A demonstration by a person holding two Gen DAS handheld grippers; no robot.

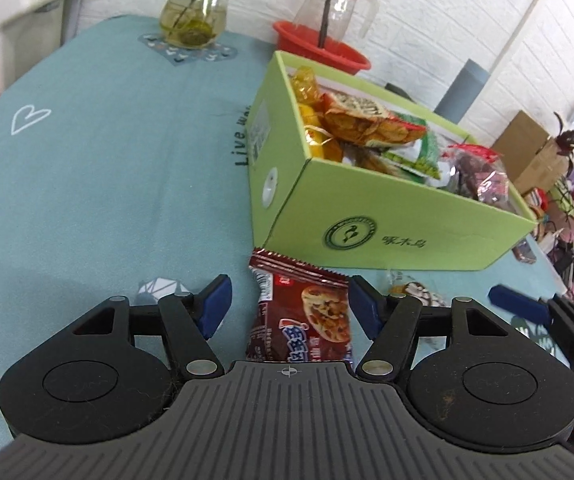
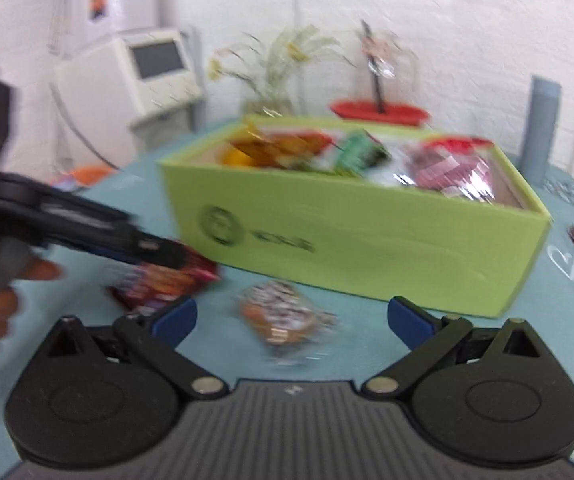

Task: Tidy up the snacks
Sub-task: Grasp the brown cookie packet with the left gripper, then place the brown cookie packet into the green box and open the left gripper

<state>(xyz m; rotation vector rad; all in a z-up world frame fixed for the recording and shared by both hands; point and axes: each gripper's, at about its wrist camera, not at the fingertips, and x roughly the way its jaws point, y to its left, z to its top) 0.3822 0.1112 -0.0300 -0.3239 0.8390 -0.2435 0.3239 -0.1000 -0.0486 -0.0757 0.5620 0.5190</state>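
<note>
1. Worktop [image 1: 87, 168] under a blue-green cloth; a glass vase with stems [image 1: 193, 16] stands at the far left edge, well apart from the action.
2. Left gripper [image 1: 289, 306]: jaws spread, straddling a dark red cookie packet [image 1: 303, 312] that lies flat on the cloth. The right pad looks touching or nearly touching the packet edge; the left pad is clear of it. Nothing is pinched yet.
3. The packet's far end lies just at the near corner of the green box [image 1: 407, 220]. It reads as light, crinkly film with a brittle biscuit inside. My call: take it across the short width near the middle, with a gentle squeeze, since film is slippery and the crimped end will fold.
4. The box is open-topped and already fairly full of snack bags, so the drop spot is tight.
5. Right gripper [image 2: 291, 320]: jaws spread wide, holding nothing, aimed at a clear-wrapped pastry [image 2: 287, 316] lying on the cloth just in front of the box. That view is blurred. The pastry is likely soft and crushable; grip it at the body, lightly.
6. A red basin [image 1: 319, 48] with a glass jug [image 1: 339, 0] in it sits behind the box.
</note>
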